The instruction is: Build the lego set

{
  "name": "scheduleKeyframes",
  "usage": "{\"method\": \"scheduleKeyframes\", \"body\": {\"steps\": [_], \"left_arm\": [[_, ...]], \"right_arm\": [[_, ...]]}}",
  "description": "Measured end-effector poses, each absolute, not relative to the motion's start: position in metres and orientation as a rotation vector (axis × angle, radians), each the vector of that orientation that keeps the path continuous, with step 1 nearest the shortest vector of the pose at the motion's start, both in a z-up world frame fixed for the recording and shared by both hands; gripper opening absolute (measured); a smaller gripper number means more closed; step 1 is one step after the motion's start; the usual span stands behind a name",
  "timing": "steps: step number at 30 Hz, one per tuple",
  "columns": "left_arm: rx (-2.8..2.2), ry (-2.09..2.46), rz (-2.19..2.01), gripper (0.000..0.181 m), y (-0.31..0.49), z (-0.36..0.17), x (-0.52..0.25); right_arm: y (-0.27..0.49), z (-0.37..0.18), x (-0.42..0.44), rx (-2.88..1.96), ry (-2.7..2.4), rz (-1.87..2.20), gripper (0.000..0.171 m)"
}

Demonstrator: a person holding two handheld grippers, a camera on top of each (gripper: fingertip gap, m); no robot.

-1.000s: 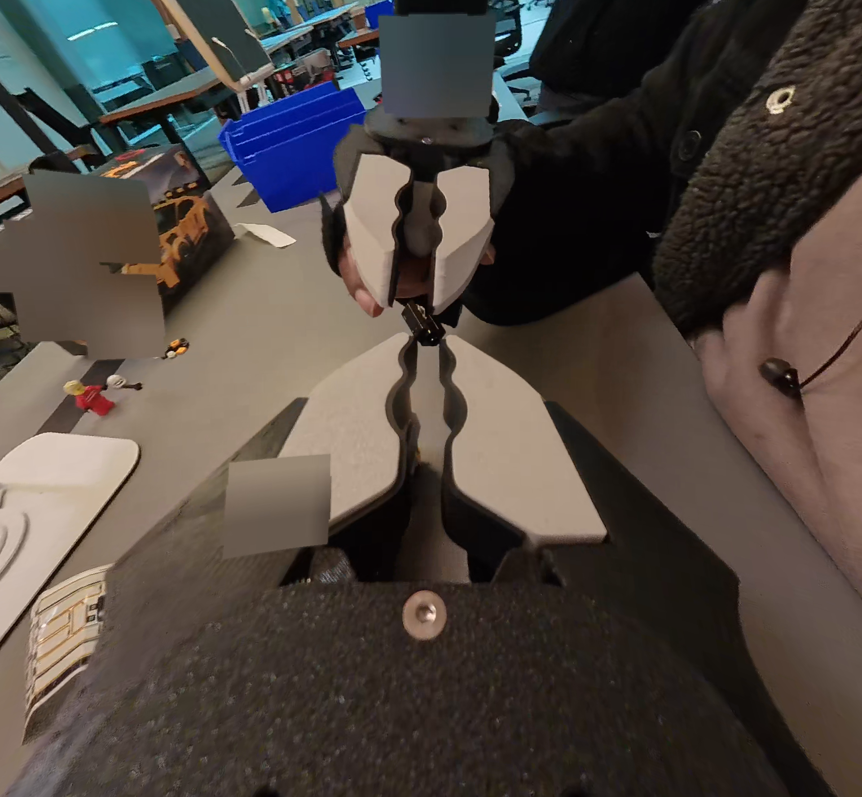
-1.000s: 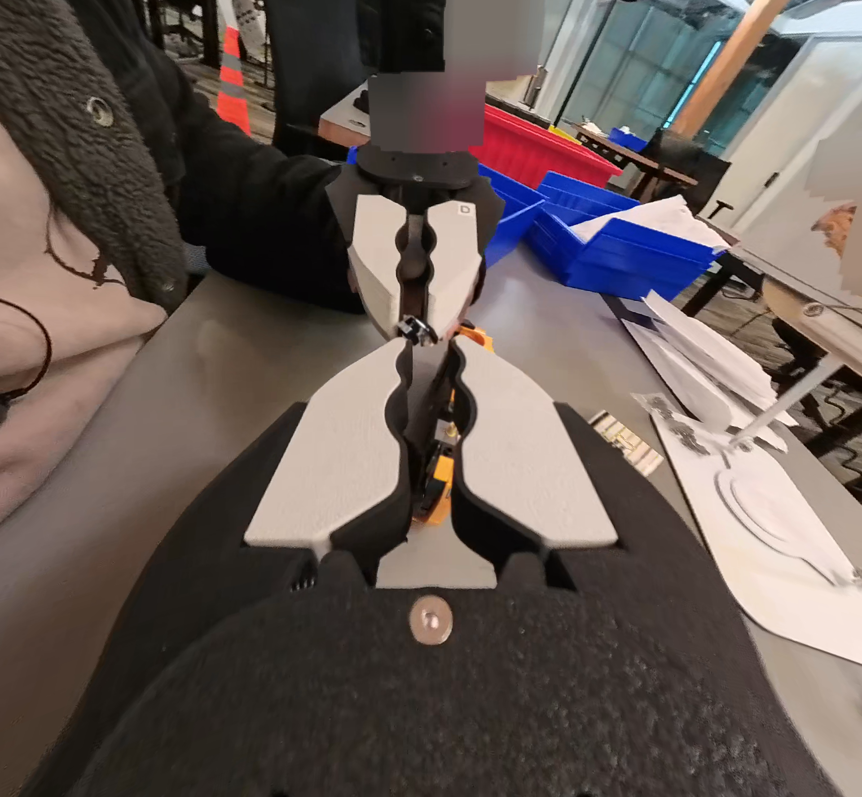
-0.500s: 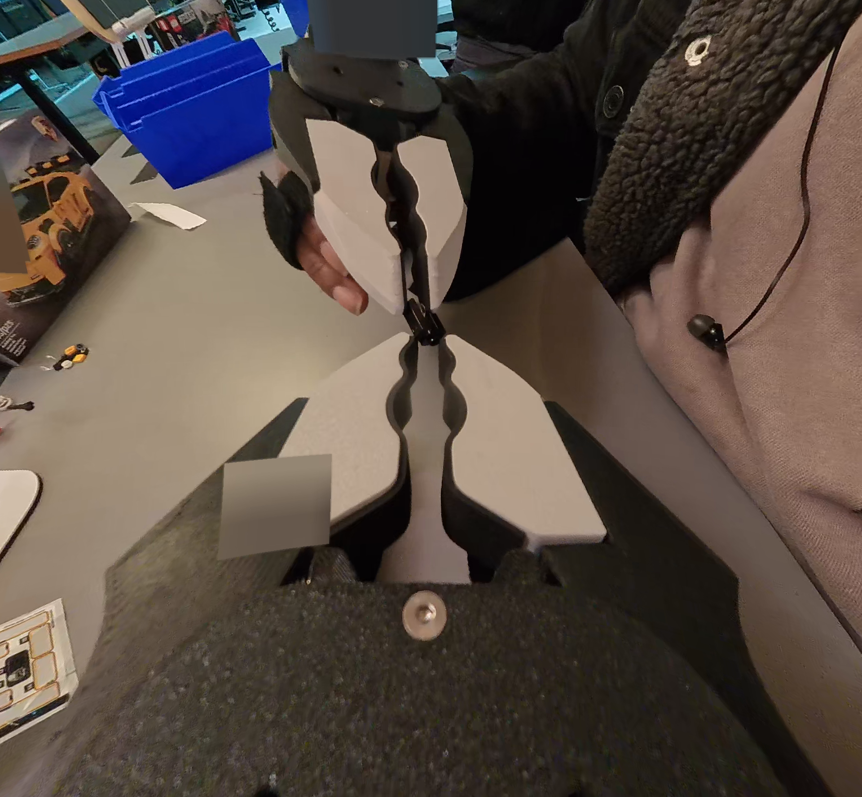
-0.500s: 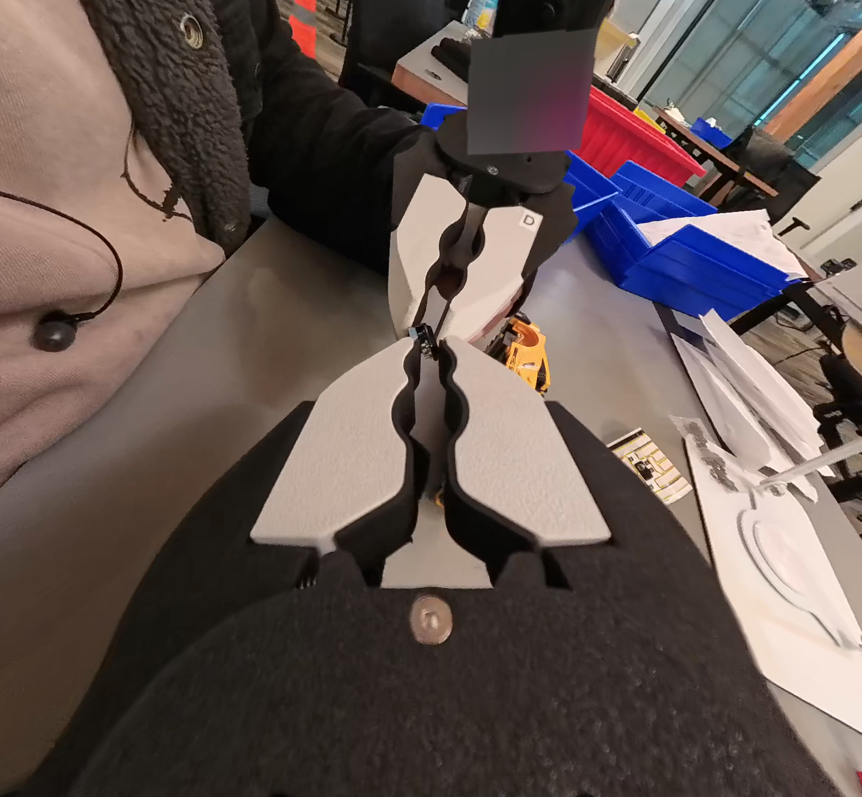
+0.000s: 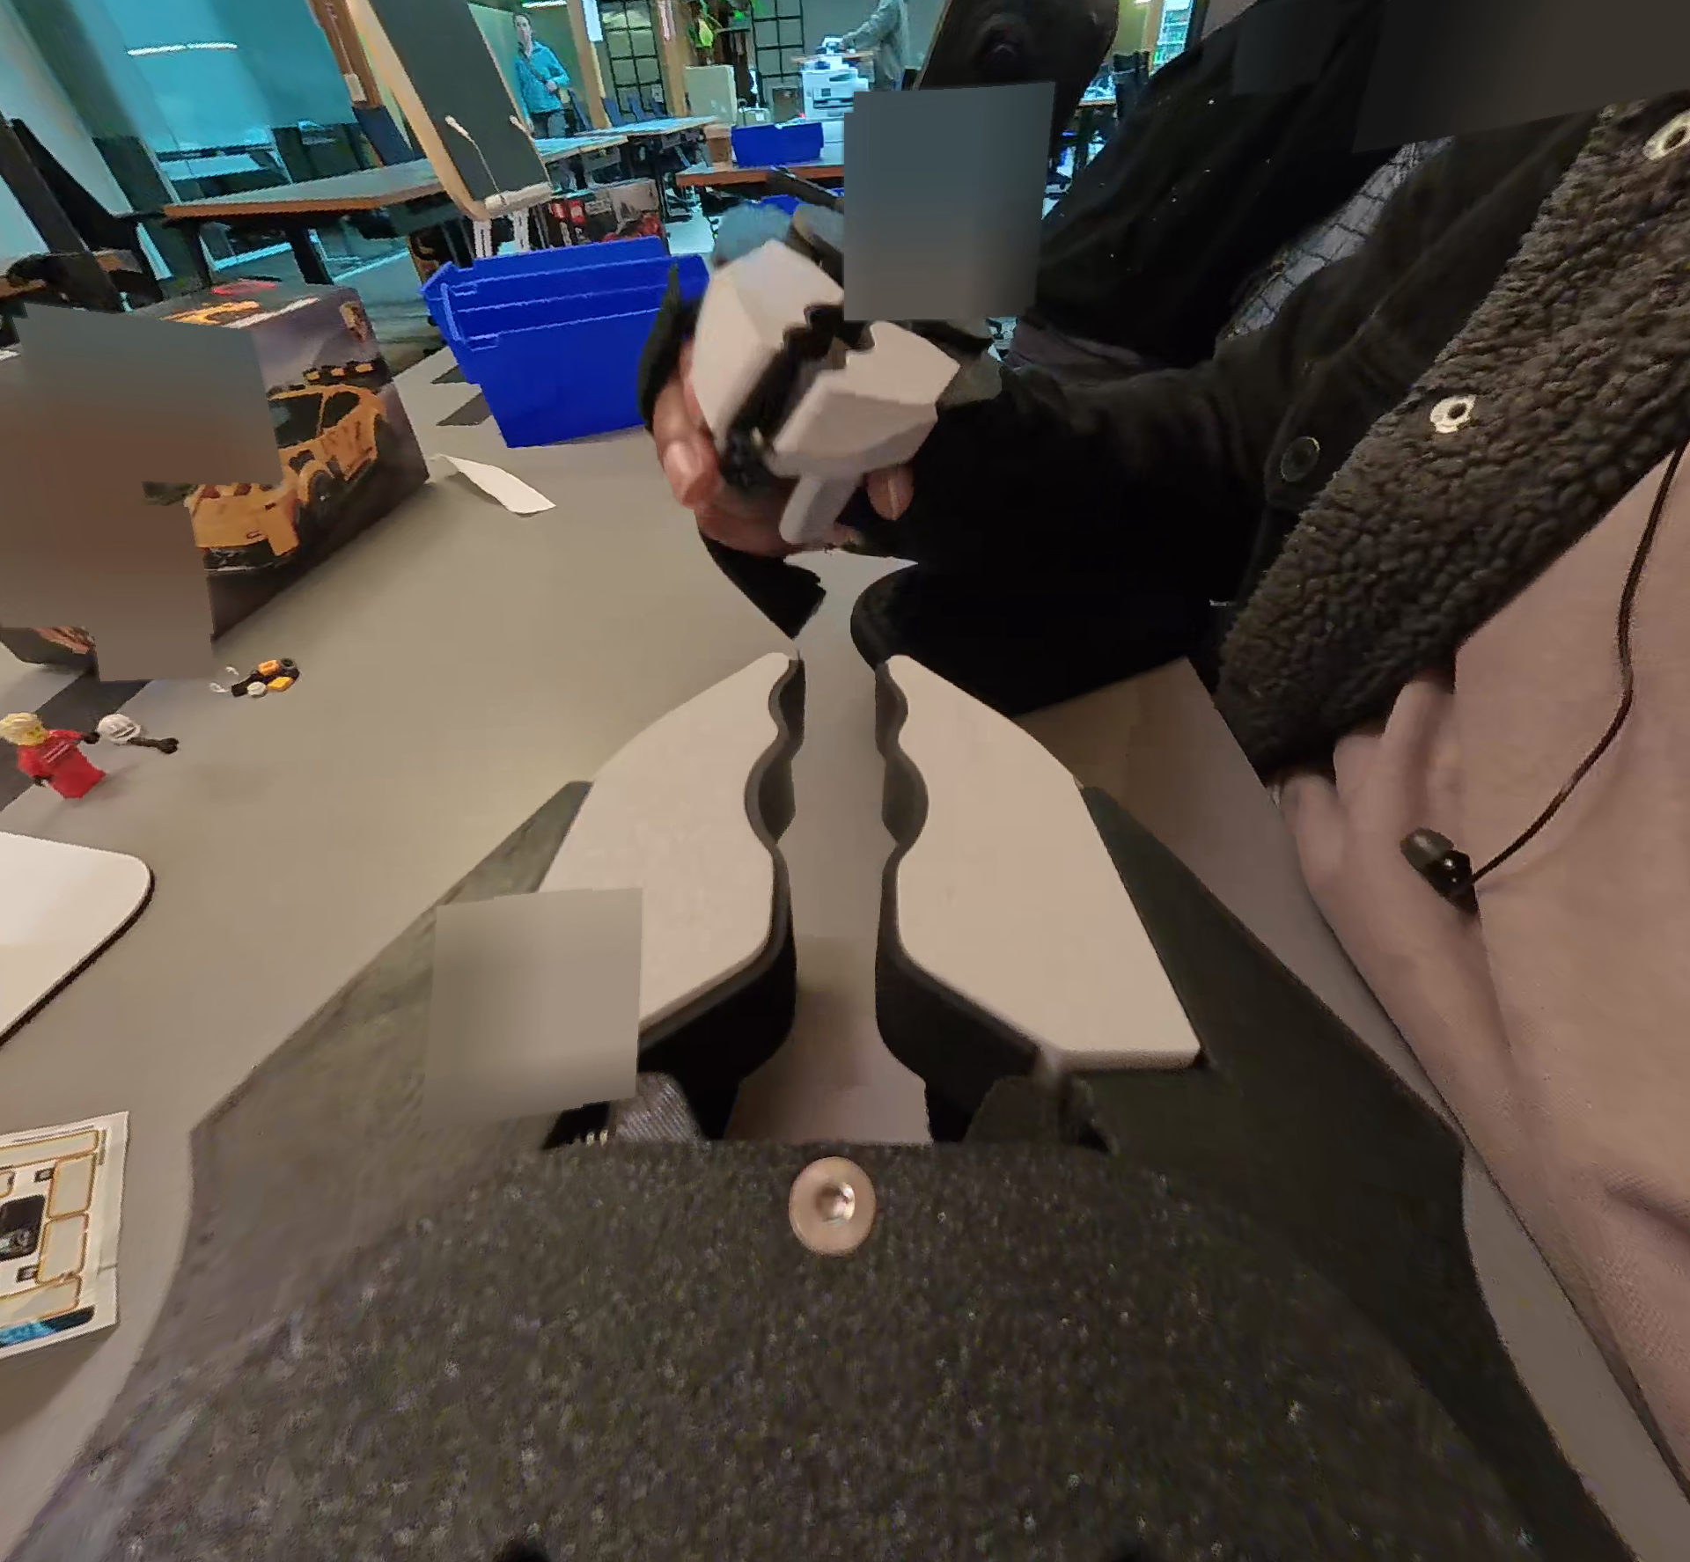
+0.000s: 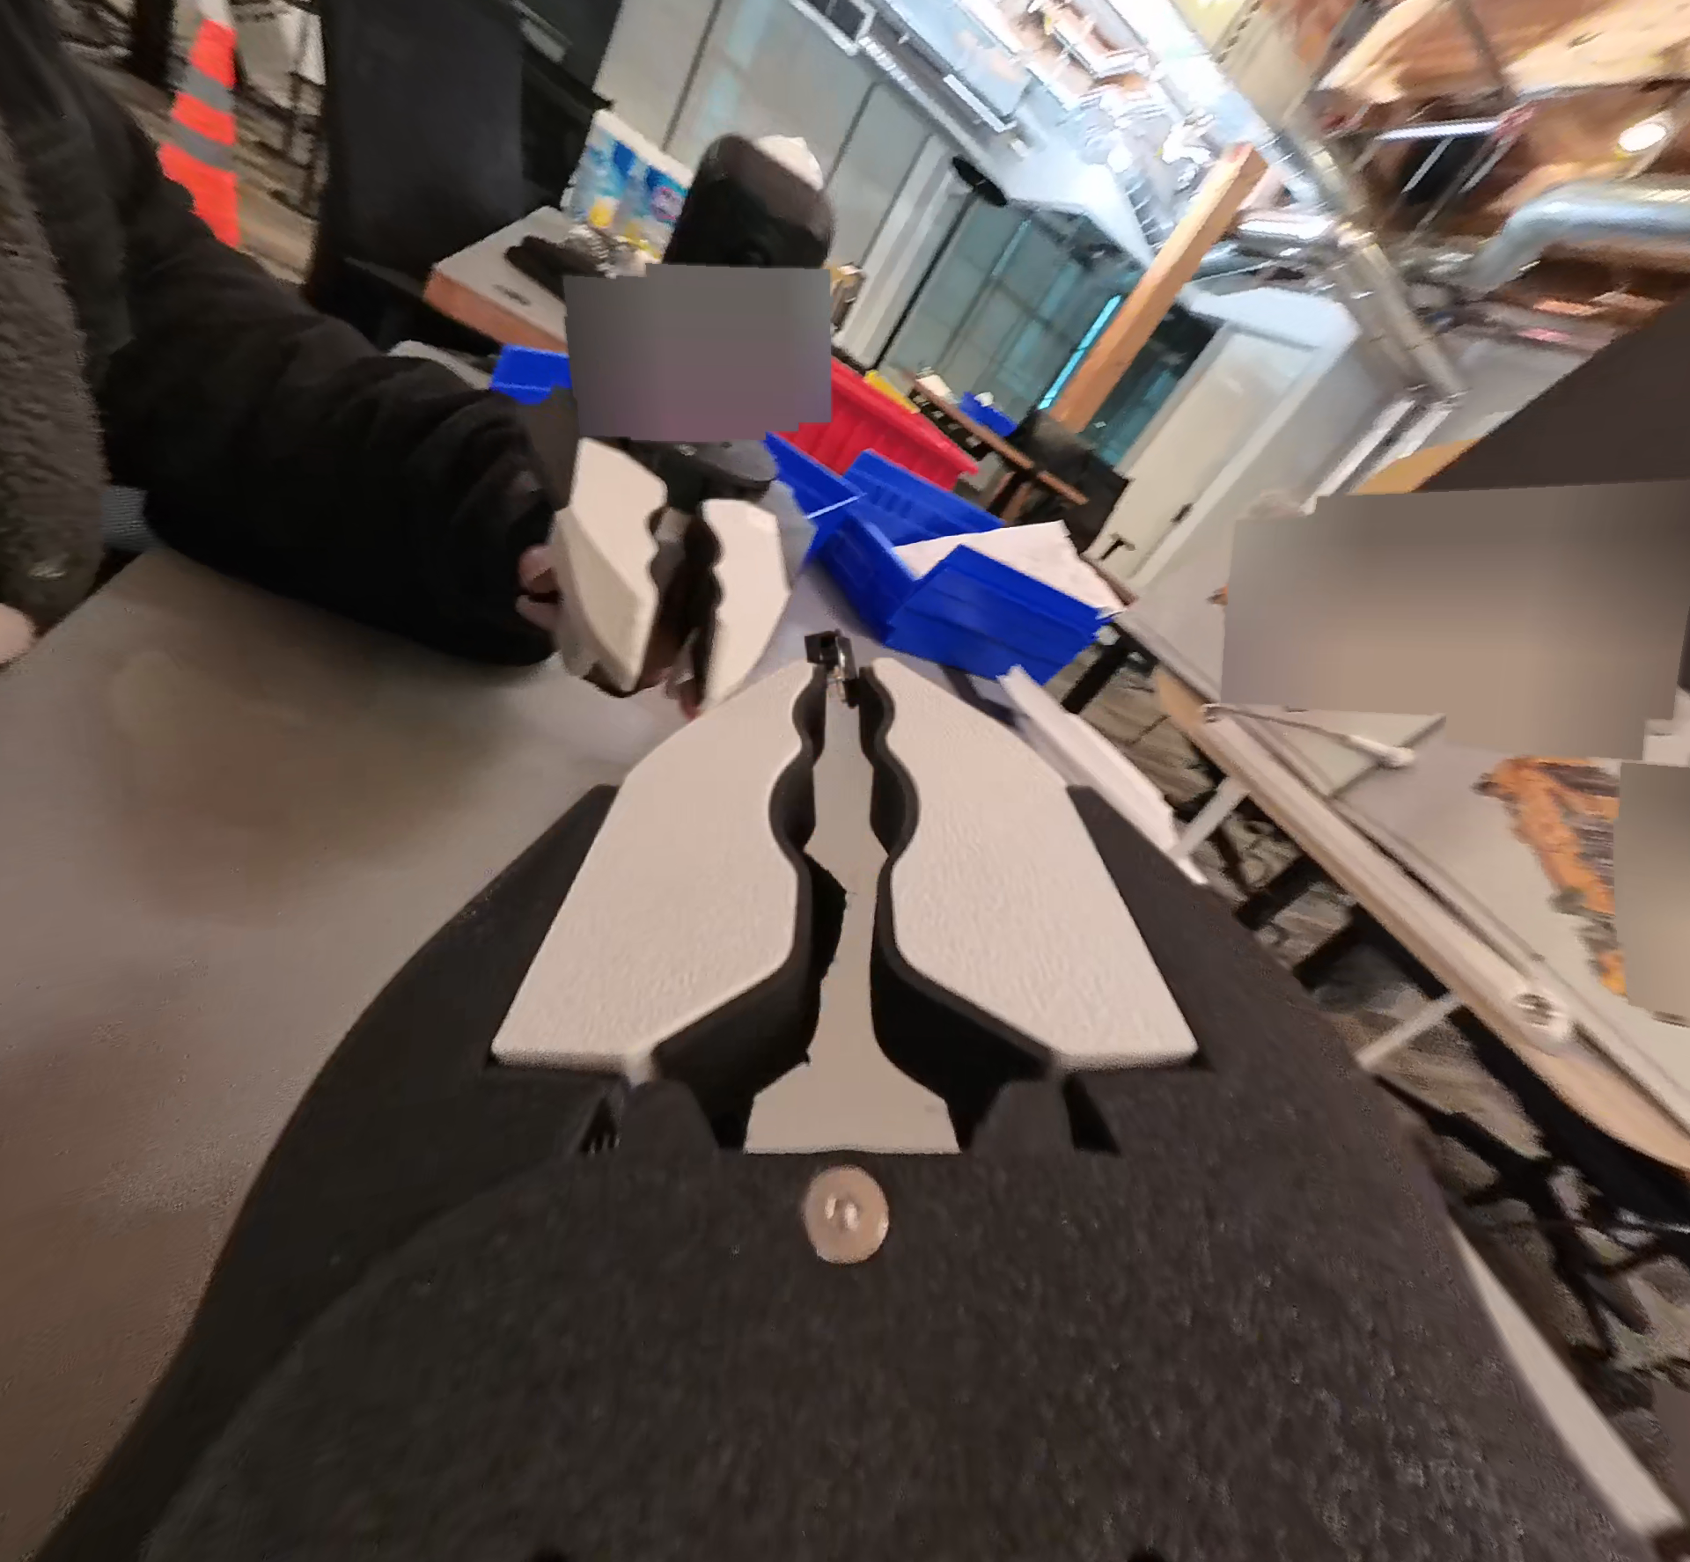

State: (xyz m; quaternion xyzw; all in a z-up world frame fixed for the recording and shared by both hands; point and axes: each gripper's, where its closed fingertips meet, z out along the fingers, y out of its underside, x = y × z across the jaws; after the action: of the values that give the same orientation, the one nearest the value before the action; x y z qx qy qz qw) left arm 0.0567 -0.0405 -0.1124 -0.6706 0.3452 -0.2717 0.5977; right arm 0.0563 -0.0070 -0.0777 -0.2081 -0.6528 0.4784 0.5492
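Observation:
My right gripper (image 6: 837, 682) is shut on a small black lego piece (image 6: 832, 663) that sticks out past its fingertips, held above the grey table (image 6: 229, 832). My left gripper (image 5: 839, 668) is open and empty, with a clear gap between its fingers. In the left wrist view the right gripper (image 5: 768, 480) is tilted, up and a little left of my left fingertips, apart from them. In the right wrist view the left gripper (image 6: 658, 677) is just left of the black piece, not touching it.
On the table to the left are a lego box with a yellow car (image 5: 302, 439), a red minifigure (image 5: 50, 755), small orange and black pieces (image 5: 265, 677), a sticker sheet (image 5: 55, 1226) and blue bins (image 5: 558, 339). The person's body (image 5: 1509, 878) is close on the right. Across from one pair of fingers to the other is roughly 5 cm.
Both grippers gripped the small black piece tip to tip. Now my left gripper has opened and let go, the two have moved apart, and the right gripper keeps the piece.

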Motion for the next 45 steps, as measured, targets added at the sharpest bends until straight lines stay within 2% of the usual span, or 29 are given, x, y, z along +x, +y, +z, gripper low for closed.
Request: {"method": "scheduleKeyframes", "body": {"steps": [10, 20, 29, 39, 45], "left_arm": [[-1.589, 0.741, -0.588, 0.012, -0.033, -0.112, 0.048], [-1.585, 0.712, -0.584, 0.012, -0.032, -0.108, 0.046], [-1.574, 0.710, -0.600, 0.012, -0.035, -0.105, 0.049], [-1.579, 0.672, -0.632, 0.012, -0.034, -0.102, 0.049], [-1.616, 0.554, -0.730, 0.019, -0.029, -0.100, 0.043]], "right_arm": [[0.015, -0.027, 0.059, -0.445, -1.437, 1.129, 0.006], [0.006, -0.034, 0.060, -0.434, -1.452, 1.191, 0.006], [0.000, -0.023, 0.070, -0.450, -1.389, 1.429, 0.006], [-0.002, -0.032, 0.066, -0.477, -1.421, 1.447, 0.006], [-0.004, -0.045, 0.060, -0.497, -1.472, 1.426, 0.006]]}}
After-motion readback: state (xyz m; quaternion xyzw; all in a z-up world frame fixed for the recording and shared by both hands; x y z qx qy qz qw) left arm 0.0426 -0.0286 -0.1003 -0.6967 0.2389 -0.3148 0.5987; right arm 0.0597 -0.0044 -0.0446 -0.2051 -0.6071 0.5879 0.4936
